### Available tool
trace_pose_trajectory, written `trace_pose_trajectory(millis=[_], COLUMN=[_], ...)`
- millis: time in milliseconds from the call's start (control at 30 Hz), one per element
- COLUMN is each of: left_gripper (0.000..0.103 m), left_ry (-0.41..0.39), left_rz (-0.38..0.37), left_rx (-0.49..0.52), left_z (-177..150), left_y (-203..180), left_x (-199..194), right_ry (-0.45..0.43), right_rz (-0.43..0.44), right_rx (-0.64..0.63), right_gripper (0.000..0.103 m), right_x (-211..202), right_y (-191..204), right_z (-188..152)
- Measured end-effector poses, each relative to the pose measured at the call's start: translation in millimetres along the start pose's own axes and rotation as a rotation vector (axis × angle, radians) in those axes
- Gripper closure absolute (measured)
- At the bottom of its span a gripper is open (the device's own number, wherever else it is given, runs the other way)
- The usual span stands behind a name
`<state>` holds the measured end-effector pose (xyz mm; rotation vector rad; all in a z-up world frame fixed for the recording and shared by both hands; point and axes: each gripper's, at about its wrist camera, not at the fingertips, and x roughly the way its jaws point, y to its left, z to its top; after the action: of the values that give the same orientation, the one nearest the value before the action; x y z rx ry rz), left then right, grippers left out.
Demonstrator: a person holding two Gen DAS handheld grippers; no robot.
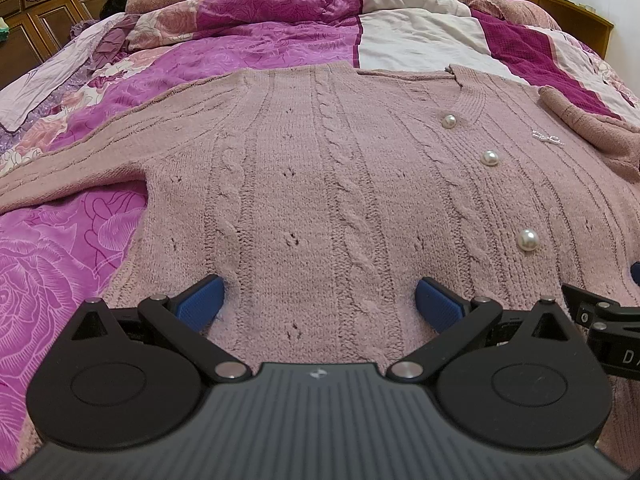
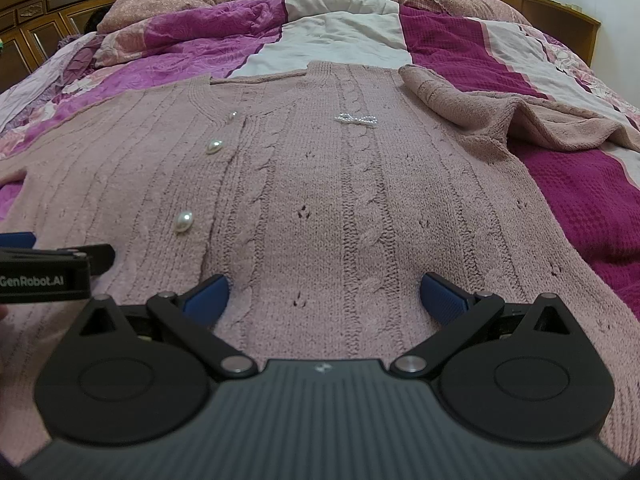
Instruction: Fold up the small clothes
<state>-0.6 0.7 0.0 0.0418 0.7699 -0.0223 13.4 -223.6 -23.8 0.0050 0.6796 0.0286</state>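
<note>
Left wrist view — cardigan [image 1: 320,184] hem hidden, right sleeve [image 1: 592,124] cut off

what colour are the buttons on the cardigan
Pearly white, round buttons on the dusty pink cardigan; clearest in the left wrist view.

Dusty-pink cable-knit cardigan [image 1: 320,184], pearl buttons [image 1: 489,157], spread flat, front up

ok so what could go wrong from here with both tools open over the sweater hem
1. The pearl buttons sit close to the left tool; a finger could catch one, or the open placket.
2. The right sleeve is already bunched and twisted on the quilt, so folding now may trap a lump.
3. The pink cardigan is a loose cable knit with small eyelets; the right tool could snag or stretch it if it pinches only one layer.
</note>
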Motion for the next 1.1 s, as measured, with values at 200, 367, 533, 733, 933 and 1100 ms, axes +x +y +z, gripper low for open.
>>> trace_pose_trajectory(millis=[200, 367, 533, 733, 933, 1100], left_gripper=[0.0, 0.0, 0.0, 0.0, 0.0, 0.0], left_ry=[0.0, 0.0, -0.001, 0.0, -0.006, -0.01], left_rz=[0.0, 0.001, 0.001, 0.002, 0.003, 0.012], left_rx=[0.001, 0.001, 0.001, 0.001, 0.002, 0.007], left_z=[0.0, 0.1, 0.1, -0.1, 0.5, -0.7], left_y=[-0.1, -0.2, -0.4, -0.3, 0.4, -3.5], left_x=[0.0, 0.0, 0.1, -0.1, -4.0, -4.6], right_ry=[0.0, -0.001, -0.001, -0.001, -0.004, -0.004], right_rz=[0.0, -0.001, -0.001, 0.0, -0.011, -0.024], right_rx=[0.0, -0.001, 0.0, 0.004, 0.006, 0.0], right_gripper=[0.0, 0.0, 0.0, 0.0, 0.0, 0.0], right_x=[0.0, 0.0, 0.0, 0.0, 0.9, 1.3], right_y=[0.1, 0.1, 0.2, -1.3, 1.9, 4.7], right_z=[0.0, 0.0, 0.1, 0.4, -0.1, -0.8])
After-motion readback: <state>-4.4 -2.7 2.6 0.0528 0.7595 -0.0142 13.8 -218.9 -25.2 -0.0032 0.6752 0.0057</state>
